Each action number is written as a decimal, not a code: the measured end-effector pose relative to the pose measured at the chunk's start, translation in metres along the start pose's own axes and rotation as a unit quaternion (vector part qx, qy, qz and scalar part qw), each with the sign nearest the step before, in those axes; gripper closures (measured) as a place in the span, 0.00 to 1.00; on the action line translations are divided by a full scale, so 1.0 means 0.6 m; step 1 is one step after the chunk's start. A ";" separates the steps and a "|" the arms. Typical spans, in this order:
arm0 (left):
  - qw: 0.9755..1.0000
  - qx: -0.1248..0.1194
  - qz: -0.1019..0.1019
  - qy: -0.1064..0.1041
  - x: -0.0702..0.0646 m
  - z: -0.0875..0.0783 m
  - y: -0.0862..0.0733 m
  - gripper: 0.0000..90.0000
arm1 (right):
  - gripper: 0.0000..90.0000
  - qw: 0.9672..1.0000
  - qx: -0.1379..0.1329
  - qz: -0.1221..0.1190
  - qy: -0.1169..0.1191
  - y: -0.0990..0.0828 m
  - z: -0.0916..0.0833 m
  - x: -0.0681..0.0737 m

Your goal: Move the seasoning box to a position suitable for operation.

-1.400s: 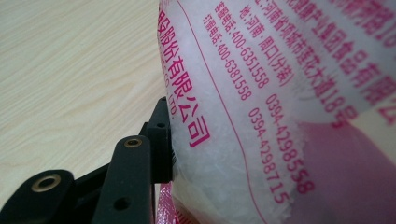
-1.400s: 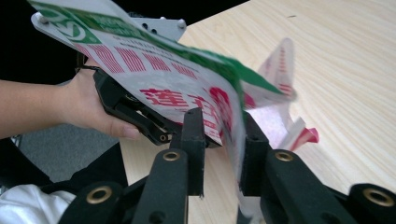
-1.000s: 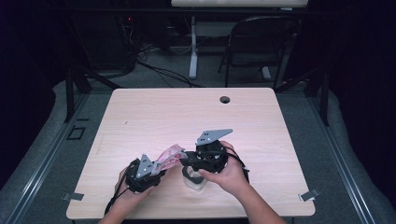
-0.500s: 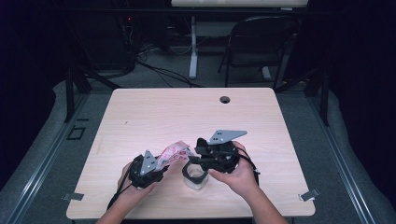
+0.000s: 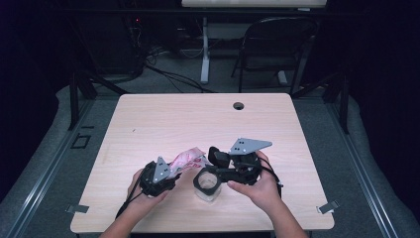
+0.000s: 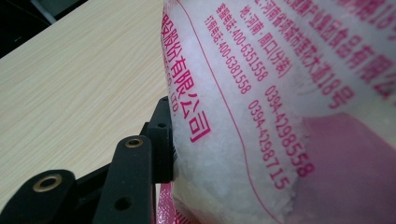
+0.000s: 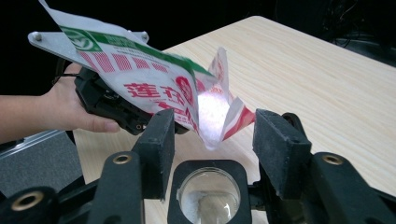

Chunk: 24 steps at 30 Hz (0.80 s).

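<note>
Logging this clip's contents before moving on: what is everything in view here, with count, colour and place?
bag: 1, white with pink and green print, held tilted over the jar, holds white grains
jar: 1, clear with black square rim, front middle of table
table: 1, light wood, centre; dark round hole near its far edge
chair: 1, dark, beyond the table
left tongs: 1, black, closed on the bag
right tongs: 1, black, jaws just opened, either side of the jar
hands: 2, front edge

bag: pink-printed, tilted, torn open | jar: clear, upright, beneath
</note>
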<state>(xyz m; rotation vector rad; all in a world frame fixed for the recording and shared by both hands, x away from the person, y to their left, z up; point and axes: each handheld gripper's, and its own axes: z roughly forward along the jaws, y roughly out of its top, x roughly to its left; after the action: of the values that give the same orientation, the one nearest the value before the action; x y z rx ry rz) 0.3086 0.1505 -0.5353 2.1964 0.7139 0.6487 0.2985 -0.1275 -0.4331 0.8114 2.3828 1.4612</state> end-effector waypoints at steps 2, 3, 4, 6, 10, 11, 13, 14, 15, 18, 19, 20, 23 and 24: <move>1.000 0.003 0.004 0.001 -0.004 0.002 0.003 0.64 | 0.52 1.000 -0.001 -0.005 -0.001 0.001 -0.003 0.000; 1.000 0.005 0.010 0.001 -0.005 0.002 0.004 0.64 | 0.52 1.000 -0.001 -0.008 -0.001 0.001 -0.005 0.000; 1.000 0.007 0.014 0.001 -0.006 0.002 0.005 0.64 | 0.52 1.000 -0.001 -0.011 -0.001 0.002 -0.007 0.000; 1.000 0.009 0.018 0.003 -0.009 0.002 0.007 0.64 | 0.54 1.000 -0.001 -0.019 -0.001 0.003 -0.010 0.002; 1.000 0.009 0.025 0.006 -0.010 0.002 0.014 0.64 | 0.55 1.000 0.000 -0.021 0.004 0.003 -0.013 0.004; 1.000 0.010 0.027 0.008 -0.010 0.003 0.017 0.65 | 0.56 1.000 -0.001 -0.021 0.005 0.003 -0.012 0.004; 0.999 0.018 0.040 0.010 -0.009 0.003 0.022 0.65 | 0.56 1.000 -0.002 -0.020 0.005 0.004 -0.011 0.003; 0.999 0.021 0.045 0.012 -0.009 0.004 0.025 0.65 | 0.56 1.000 -0.002 -0.021 0.005 0.004 -0.011 0.002; 0.998 0.025 0.049 0.012 -0.008 0.004 0.027 0.65 | 0.56 1.000 -0.003 -0.019 0.004 0.005 -0.011 0.001; 0.998 0.031 0.052 0.011 -0.003 0.002 0.031 0.65 | 0.56 1.000 -0.008 -0.019 0.003 0.007 -0.012 0.001; 0.998 0.029 0.051 0.013 -0.001 0.002 0.031 0.65 | 0.56 1.000 -0.010 -0.019 0.004 0.007 -0.012 0.002; 0.998 0.031 0.054 0.013 0.001 0.002 0.032 0.65 | 0.56 1.000 -0.010 -0.021 0.004 0.009 -0.013 0.003; 0.997 0.035 0.061 0.020 0.003 0.002 0.033 0.65 | 0.56 1.000 -0.011 -0.023 0.004 0.010 -0.011 0.006; 0.997 0.039 0.066 0.020 0.004 0.001 0.035 0.65 | 0.56 1.000 -0.011 -0.024 0.003 0.010 -0.011 0.008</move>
<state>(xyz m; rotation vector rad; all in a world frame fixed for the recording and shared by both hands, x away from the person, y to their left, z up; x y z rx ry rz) 0.3168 0.1395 -0.5196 2.3225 0.6286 0.7443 0.2936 -0.1274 -0.4244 0.7393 2.3683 1.4710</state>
